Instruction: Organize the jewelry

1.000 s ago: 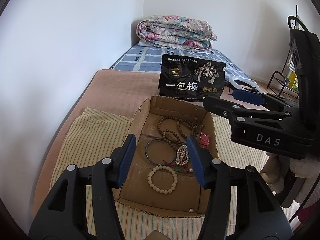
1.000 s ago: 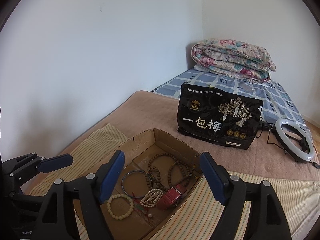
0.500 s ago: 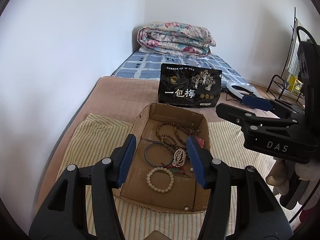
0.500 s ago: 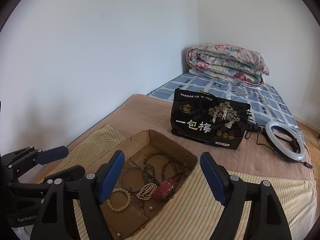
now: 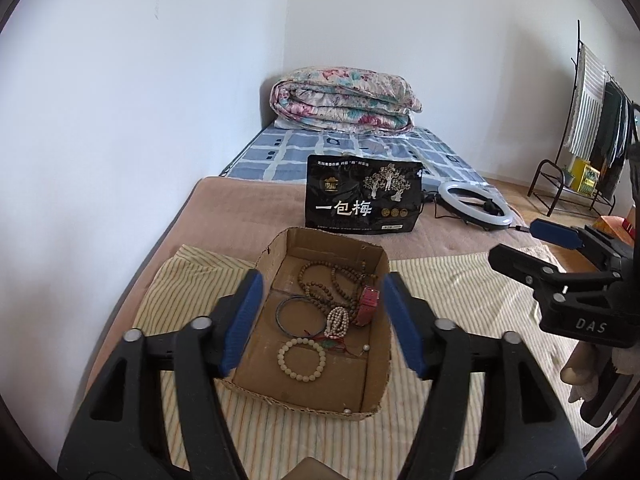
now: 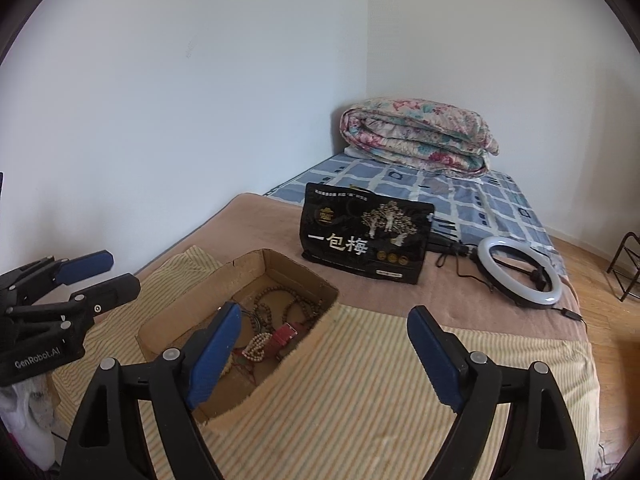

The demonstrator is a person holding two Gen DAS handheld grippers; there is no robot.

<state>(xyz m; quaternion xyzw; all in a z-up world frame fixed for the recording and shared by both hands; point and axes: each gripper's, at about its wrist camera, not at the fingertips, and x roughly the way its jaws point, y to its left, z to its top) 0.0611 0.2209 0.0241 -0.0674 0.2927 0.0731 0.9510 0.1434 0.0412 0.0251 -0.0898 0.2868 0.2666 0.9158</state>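
An open cardboard box point(image 5: 376, 388) sits on a striped cloth point(image 5: 452, 292) and holds jewelry: a cream bead bracelet point(image 5: 302, 360), a dark bangle point(image 5: 298, 314), a long brown bead necklace point(image 5: 328, 280), a small pale bead strand point(image 5: 338, 320) and a red watch point(image 5: 368, 304). My left gripper point(image 5: 322, 320) is open and empty, held above the box. My right gripper point(image 6: 324, 354) is open and empty, above the cloth at the box's right side point(image 6: 320, 320). Each gripper shows in the other's view, the right point(image 5: 560, 256) and the left point(image 6: 76, 280).
A black snack bag point(image 5: 362, 204) stands behind the box on a brown blanket point(image 5: 240, 216). A ring light point(image 5: 472, 204) lies to its right. A folded floral quilt point(image 5: 344, 100) lies at the bed's far end. The wall runs along the left. A clothes rack point(image 5: 592, 132) stands far right.
Both grippers have pulled back and up from the box, so it looks smaller and farther. Both stay open and empty. The jewelry has not moved.
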